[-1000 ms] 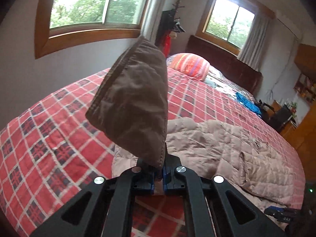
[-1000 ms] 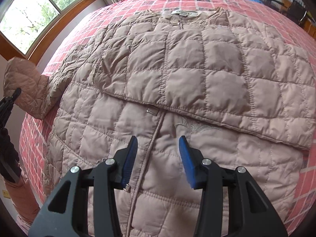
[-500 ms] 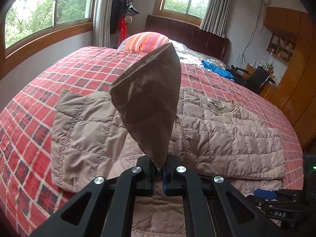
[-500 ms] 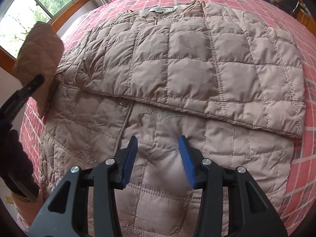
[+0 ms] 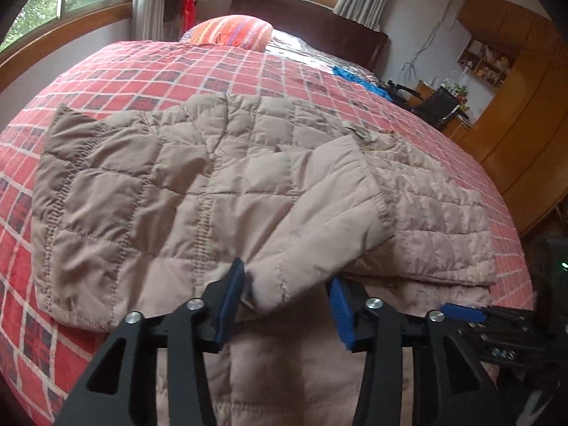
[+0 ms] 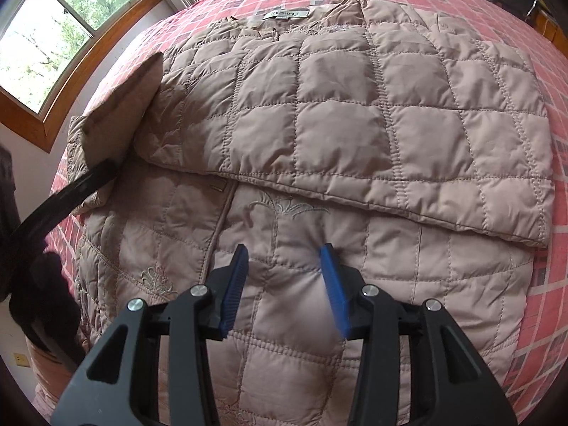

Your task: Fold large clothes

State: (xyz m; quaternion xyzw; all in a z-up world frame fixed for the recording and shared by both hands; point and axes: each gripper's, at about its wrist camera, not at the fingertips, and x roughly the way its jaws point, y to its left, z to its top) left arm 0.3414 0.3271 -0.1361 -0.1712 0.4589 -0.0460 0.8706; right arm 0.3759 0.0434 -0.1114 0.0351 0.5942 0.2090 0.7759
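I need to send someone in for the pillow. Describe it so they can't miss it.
Start at the big bed with the red plaid bedspread, where a beige quilted jacket lies spread out. Look past the jacket to the dark wooden headboard. The pillow lies just in front of it, on the window side, the only thing with orange and pink stripes.

left wrist: low, toward headboard | right wrist: steep, close | shared: jacket (image 5: 220, 191), probably sleeve

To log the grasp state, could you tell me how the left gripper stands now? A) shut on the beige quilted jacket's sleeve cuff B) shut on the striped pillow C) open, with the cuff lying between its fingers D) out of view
C: the left gripper has its blue pads spread apart, with the beige quilted jacket's sleeve cuff lying loose between them.
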